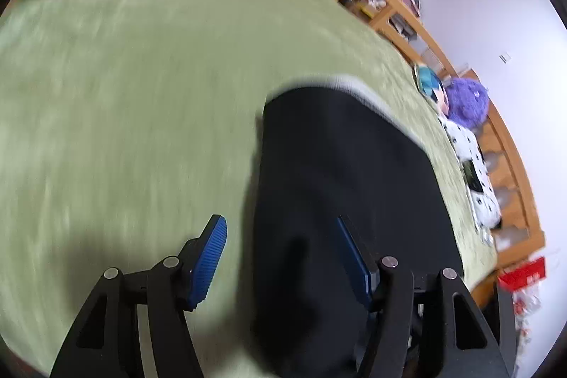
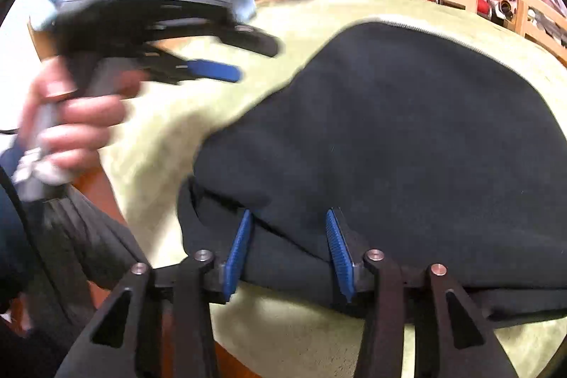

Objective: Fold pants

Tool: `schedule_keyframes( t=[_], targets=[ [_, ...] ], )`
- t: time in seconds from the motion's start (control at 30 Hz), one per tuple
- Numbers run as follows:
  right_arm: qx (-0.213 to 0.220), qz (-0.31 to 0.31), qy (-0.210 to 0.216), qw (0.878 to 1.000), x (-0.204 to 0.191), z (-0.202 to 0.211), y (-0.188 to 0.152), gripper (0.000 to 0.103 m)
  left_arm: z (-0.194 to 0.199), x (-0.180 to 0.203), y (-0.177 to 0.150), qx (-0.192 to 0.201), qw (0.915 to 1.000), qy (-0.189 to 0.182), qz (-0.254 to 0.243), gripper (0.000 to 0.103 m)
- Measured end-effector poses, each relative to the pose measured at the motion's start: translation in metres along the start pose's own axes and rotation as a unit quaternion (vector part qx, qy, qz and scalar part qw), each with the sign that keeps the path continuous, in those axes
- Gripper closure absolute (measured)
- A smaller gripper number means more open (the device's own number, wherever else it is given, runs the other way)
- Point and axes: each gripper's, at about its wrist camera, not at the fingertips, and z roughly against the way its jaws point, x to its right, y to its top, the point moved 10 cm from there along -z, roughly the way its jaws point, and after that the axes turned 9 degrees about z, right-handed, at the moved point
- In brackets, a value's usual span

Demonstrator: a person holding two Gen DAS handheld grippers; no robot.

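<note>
The black pants lie folded on the green blanket, filling the right of the frame. The right gripper grasps their near edge at lower centre. The left gripper hangs released, empty, over the pants' left edge.

Both my views are bright and evenly lit, bent hard by the fisheye with black corners. Motion blur smears the green bedcover in my left view and my left hand in the right view, where the far left blows out white.
</note>
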Motion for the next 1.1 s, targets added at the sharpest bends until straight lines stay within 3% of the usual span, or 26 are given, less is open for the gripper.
schedule_keyframes(
  t=[0.07, 0.17, 0.3, 0.33, 0.37, 0.43, 0.47, 0.5, 0.6, 0.67, 0.77, 0.87, 0.97, 1.03, 1.07, 1.1],
  targets=[
    [0.006, 0.013, -0.009, 1.000, -0.004, 0.009, 0.000, 0.059, 0.001, -0.009, -0.022, -0.016, 0.9998, -0.007, 0.008, 0.042],
    [0.019, -0.022, 0.020, 0.999, -0.007, 0.028, -0.002, 0.059, -0.002, -0.019, -0.046, -0.035, 0.9983, -0.036, 0.028, 0.042],
    [0.009, -0.059, 0.058, 0.997, -0.030, 0.030, -0.017, 0.058, -0.014, -0.009, -0.047, -0.057, 0.9895, -0.109, 0.076, 0.044],
    [0.010, -0.059, 0.052, 0.997, -0.033, 0.027, -0.018, 0.058, -0.017, -0.007, -0.049, -0.059, 0.9896, -0.107, 0.076, 0.045],
    [0.009, -0.062, 0.046, 0.997, -0.035, 0.023, -0.018, 0.058, -0.023, -0.007, -0.048, -0.059, 0.9915, -0.091, 0.072, 0.056],
    [0.004, -0.080, 0.042, 0.996, -0.038, 0.012, -0.019, 0.061, -0.022, 0.001, -0.049, -0.052, 0.9935, -0.086, 0.053, 0.066],
    [0.013, -0.094, 0.030, 0.995, -0.034, 0.009, -0.017, 0.074, -0.018, 0.003, -0.049, -0.048, 0.9945, -0.084, 0.042, 0.071],
    [0.024, -0.104, 0.029, 0.994, -0.033, 0.009, -0.017, 0.077, -0.014, 0.005, -0.047, -0.045, 0.9943, -0.087, 0.041, 0.074],
    [0.052, -0.083, -0.005, 0.995, -0.031, 0.003, -0.005, 0.092, -0.007, 0.004, -0.045, -0.051, 0.9920, -0.102, 0.054, 0.077],
    [0.059, -0.072, -0.024, 0.995, -0.028, 0.000, 0.004, 0.094, -0.005, 0.002, -0.045, -0.050, 0.9924, -0.100, 0.052, 0.077],
    [0.067, -0.089, -0.014, 0.994, -0.019, -0.004, 0.013, 0.094, -0.006, 0.001, -0.048, -0.045, 0.9955, -0.081, 0.021, 0.078],
    [0.055, -0.118, 0.010, 0.991, -0.006, -0.021, 0.003, 0.095, -0.018, -0.010, -0.051, -0.060, 0.9939, -0.083, 0.040, 0.076],
    [0.055, -0.134, 0.034, 0.989, -0.003, -0.015, 0.002, 0.092, -0.010, -0.011, -0.050, -0.066, 0.9925, -0.093, 0.045, 0.069],
    [0.036, -0.125, 0.039, 0.991, -0.005, -0.002, -0.003, 0.077, -0.002, -0.011, -0.051, -0.057, 0.9949, -0.078, 0.031, 0.069],
    [0.031, -0.117, 0.036, 0.992, -0.005, 0.005, -0.007, 0.062, 0.004, -0.009, -0.053, -0.049, 0.9966, -0.065, 0.015, 0.069],
    [0.033, -0.105, 0.022, 0.994, -0.003, 0.018, -0.012, 0.053, 0.007, -0.007, -0.055, -0.045, 0.9976, -0.052, 0.001, 0.069]
  ],
)
